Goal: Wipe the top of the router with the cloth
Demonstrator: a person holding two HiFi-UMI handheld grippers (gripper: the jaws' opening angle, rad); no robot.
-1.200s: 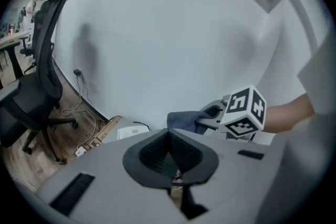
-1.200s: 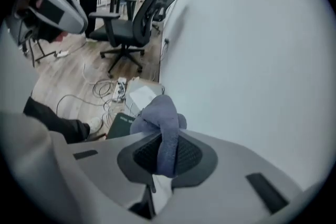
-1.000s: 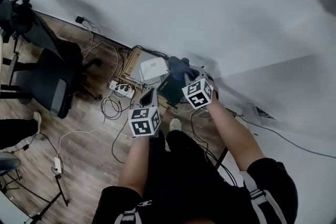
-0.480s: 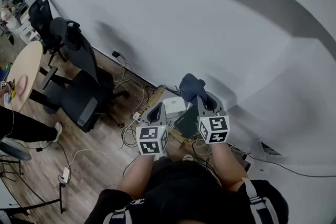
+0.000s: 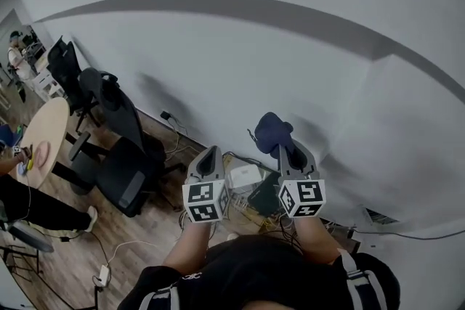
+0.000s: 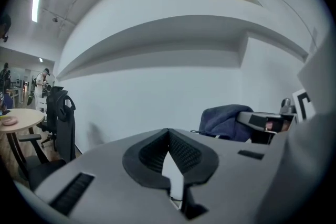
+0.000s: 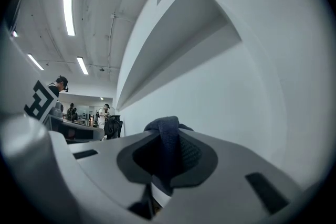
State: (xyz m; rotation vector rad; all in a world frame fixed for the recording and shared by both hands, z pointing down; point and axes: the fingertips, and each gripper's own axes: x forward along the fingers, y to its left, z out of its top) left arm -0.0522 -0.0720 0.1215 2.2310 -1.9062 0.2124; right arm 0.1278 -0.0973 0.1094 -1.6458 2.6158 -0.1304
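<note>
Tools, two: right tool (image 5: 285,150) pinches one dark-blue cloth (image 5: 272,130), left tool (image 5: 207,155) pressed together empty, one white router (image 5: 245,176) below.

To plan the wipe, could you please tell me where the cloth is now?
In the head view the cloth is clamped in the right gripper, right of centre, above the white router.

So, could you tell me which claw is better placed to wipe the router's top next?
The right one. The right claw is shut on the blue cloth, while the left claw is shut with nothing in it. Both are held high above the white router on the floor.
</note>
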